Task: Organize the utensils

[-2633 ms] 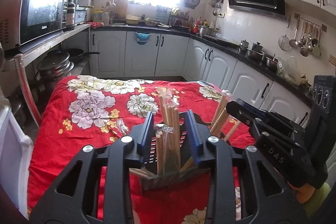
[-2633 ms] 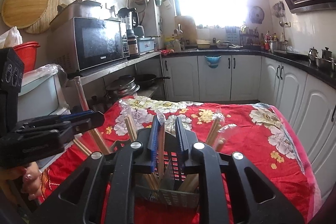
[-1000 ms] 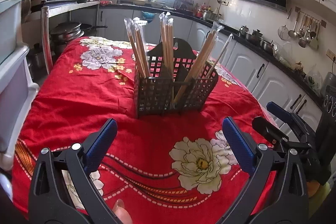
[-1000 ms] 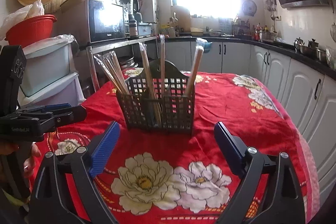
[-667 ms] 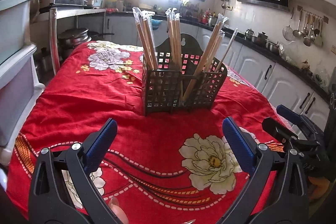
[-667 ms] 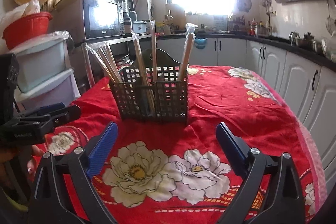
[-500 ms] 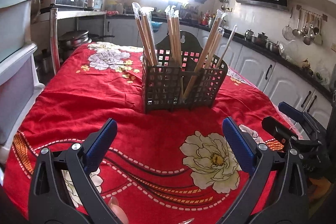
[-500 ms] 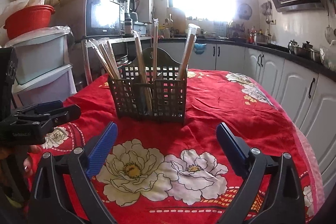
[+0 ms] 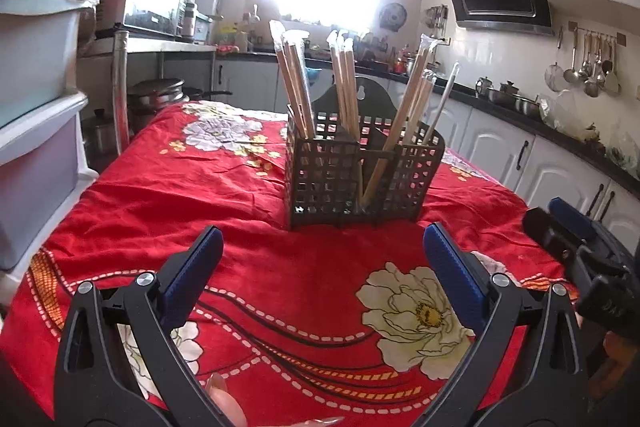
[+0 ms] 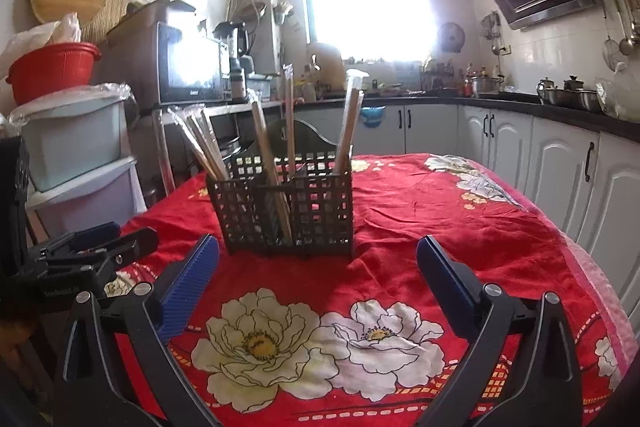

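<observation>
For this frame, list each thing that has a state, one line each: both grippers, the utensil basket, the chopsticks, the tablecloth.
Left gripper: open, empty, short of the basket.
Right gripper: open, empty; its jaws have just been opening with nothing between them.
Utensil basket: upright on the table, not held.
Wrapped chopsticks: standing in the basket's compartments, leaning outward.
Tablecloth: spread over the table, wrinkled.

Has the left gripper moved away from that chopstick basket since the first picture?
Yes. The left gripper has backed off toward the table's near edge; the mesh basket it was over now stands clear ahead.
</observation>
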